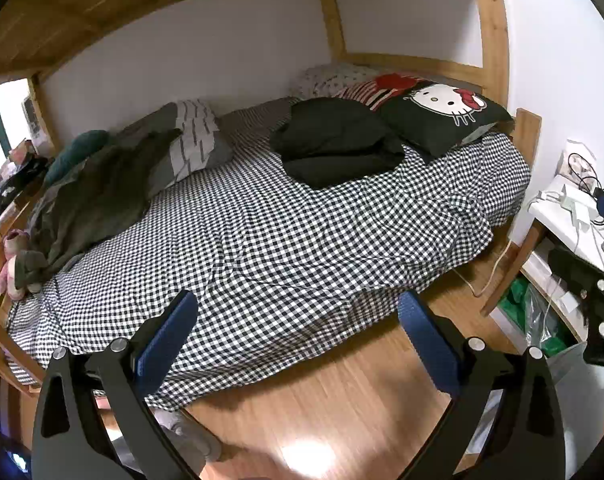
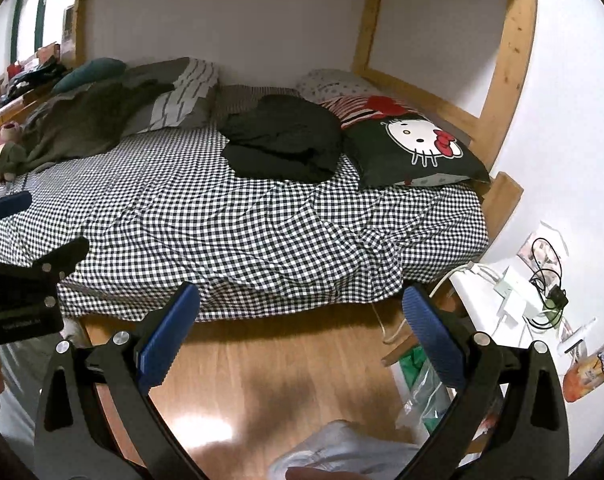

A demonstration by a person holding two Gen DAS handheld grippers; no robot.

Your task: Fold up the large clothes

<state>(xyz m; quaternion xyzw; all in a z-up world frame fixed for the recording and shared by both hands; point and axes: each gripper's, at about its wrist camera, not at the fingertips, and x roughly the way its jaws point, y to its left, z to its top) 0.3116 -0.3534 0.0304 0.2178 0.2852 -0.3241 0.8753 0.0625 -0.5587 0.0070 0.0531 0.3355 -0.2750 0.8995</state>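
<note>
Left tongs: your blue-padded fingers are released, spread wide and gripping nothing, held over the wood floor just short of the near edge of the bed.
Right tongs: likewise released and empty, above the floor in front of the near edge of the bed; your left tongs show at the left border of this view.
Bed: a black-and-white checked sheet covers the mattress and is wrinkled toward the near right corner.
Folded dark garment: the task item lies folded on the sheet toward the far right of the bed, well apart from both tongs, its right side touching the cat pillow.
Cat pillow: black, printed with a white cartoon cat and red bow, at the far right corner of the bed.
Olive garment: spread loose and crumpled along the left edge of the bed, partly over a grey striped pillow.
Plush toy: pink, at the near left corner of the bed, beside the olive garment.
White shelf: stands right of the bed, carrying chargers and black cables.
</note>
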